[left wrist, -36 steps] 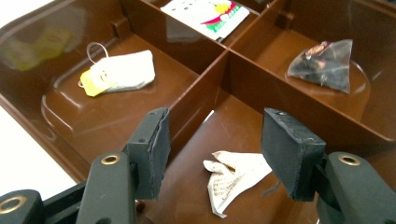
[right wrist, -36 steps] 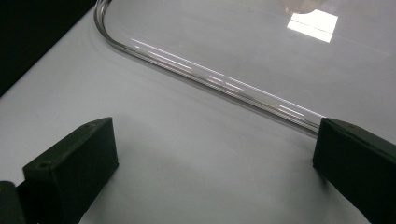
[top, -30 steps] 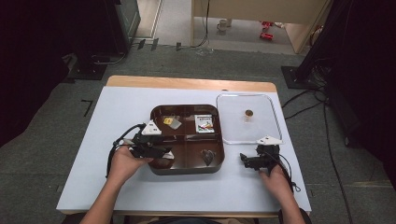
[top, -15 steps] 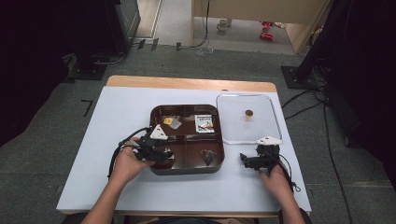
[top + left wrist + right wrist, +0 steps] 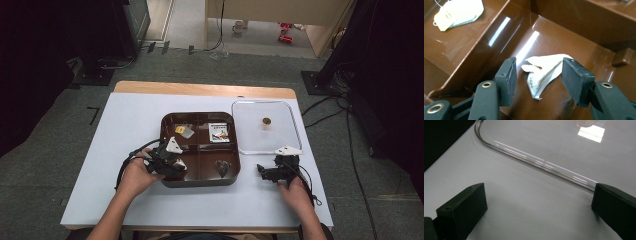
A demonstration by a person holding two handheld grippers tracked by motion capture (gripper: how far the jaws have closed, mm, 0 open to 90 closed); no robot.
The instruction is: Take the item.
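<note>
Step in hand: pick-up of the crumpled white paper packet (image 5: 545, 72) from the near-left compartment, at seven o'clock in the glossy brown plastic divided tray (image 5: 200, 182). The left gripper (image 5: 537, 76) points down into it, jaws part-open and just narrowed, straddling the packet without pressing. Next move calls for closing fully, then lifting. The right gripper (image 5: 266, 172) rests wide open on the white table (image 5: 125, 125), beside the clear plastic lid (image 5: 285, 125).

Grey carpet floor (image 5: 60, 150), dark equipment (image 5: 65, 35), pale wooden cabinet (image 5: 280, 10) behind

Wide-apart right gripper (image 5: 537, 207) fingers (image 5: 461, 207) over white table (image 5: 529, 202), beside clear lid (image 5: 564, 147).
</note>
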